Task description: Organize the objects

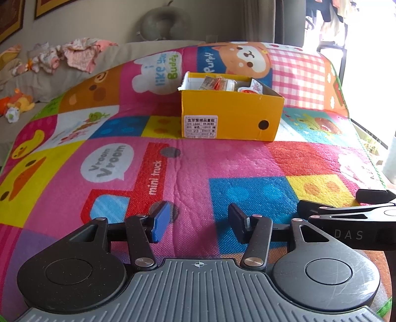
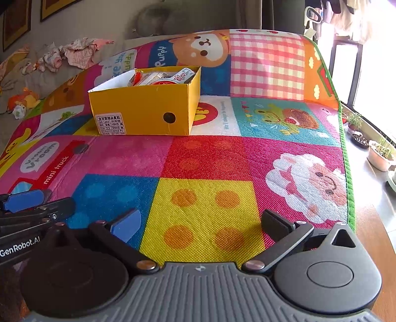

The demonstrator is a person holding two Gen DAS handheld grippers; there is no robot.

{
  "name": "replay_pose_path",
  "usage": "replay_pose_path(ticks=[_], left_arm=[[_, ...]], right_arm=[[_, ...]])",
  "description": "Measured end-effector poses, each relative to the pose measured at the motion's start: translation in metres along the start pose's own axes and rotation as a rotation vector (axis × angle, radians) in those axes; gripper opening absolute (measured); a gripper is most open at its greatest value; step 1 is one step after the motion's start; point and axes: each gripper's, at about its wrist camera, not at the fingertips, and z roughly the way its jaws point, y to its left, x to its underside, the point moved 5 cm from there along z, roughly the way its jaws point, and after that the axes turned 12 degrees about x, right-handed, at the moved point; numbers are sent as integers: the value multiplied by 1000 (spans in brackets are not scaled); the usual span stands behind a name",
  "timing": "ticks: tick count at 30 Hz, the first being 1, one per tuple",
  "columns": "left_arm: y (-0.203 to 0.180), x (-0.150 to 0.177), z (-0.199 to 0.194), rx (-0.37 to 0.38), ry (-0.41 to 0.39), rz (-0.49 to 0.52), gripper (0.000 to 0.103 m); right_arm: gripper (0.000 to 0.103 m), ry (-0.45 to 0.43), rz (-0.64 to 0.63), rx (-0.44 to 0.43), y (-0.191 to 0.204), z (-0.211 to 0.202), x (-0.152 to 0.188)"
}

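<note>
An open yellow shoe box point(image 1: 230, 114) stands on the colourful play mat point(image 1: 198, 161), well ahead of both grippers. It holds several wrapped snack packets and small cups point(image 1: 222, 84). In the right wrist view the box point(image 2: 146, 111) sits at the upper left, with the packets point(image 2: 163, 75) inside. My left gripper point(image 1: 200, 223) is open and empty, low over the mat. My right gripper point(image 2: 200, 225) is open wide and empty, just right of the left one; its black arm also shows in the left wrist view point(image 1: 346, 218).
A grey sofa with crumpled clothes point(image 1: 74, 54) and soft toys point(image 1: 17, 104) lies at the left. The mat's green edge point(image 2: 346, 148) runs down the right, with potted plants point(image 2: 378, 151) on the floor beyond it. A grey neck pillow point(image 1: 163, 22) sits behind.
</note>
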Motion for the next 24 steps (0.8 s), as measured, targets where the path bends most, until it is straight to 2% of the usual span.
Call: replay_pose_path(ticks=[24], left_arm=[[4, 0, -1, 20, -10, -25, 56]], right_arm=[[103, 0, 0, 0, 0, 0, 0]])
